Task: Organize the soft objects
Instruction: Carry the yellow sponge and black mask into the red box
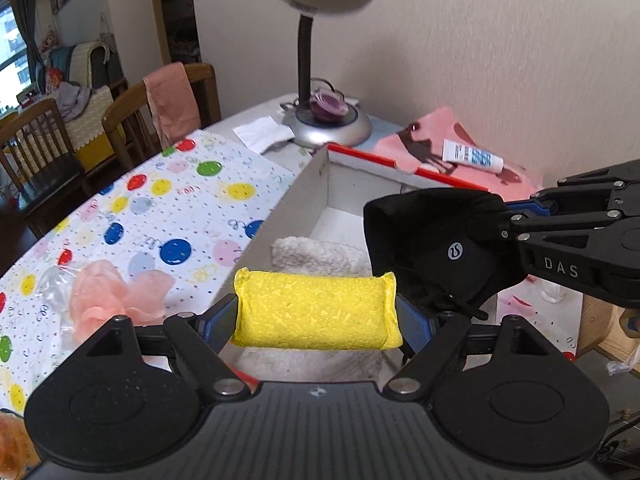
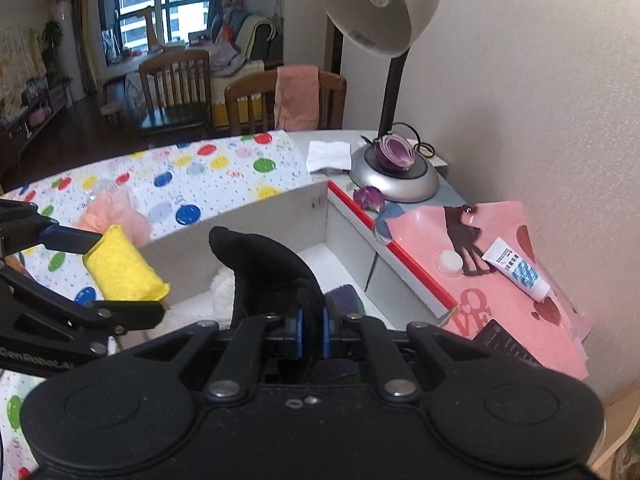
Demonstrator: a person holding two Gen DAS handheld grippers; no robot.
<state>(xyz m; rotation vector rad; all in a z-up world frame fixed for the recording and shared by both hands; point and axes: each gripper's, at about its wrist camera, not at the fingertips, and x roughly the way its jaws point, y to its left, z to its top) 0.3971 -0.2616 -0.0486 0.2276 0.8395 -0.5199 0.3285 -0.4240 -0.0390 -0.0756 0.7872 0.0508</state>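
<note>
Left claw (image 1: 316, 322) spread wide and gripping — right claw (image 2: 312, 334) pinched nearly shut, both angled downward.

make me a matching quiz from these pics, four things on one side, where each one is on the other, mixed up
Things:
1. yellow sponge
2. black cap
3. cream tube
4. onion half

Places:
A. on the lamp base
B. lying on the pink sheet
C. clamped in the right gripper
D. held across the left gripper

Pairs: 1-D, 2-C, 3-B, 4-A
</note>
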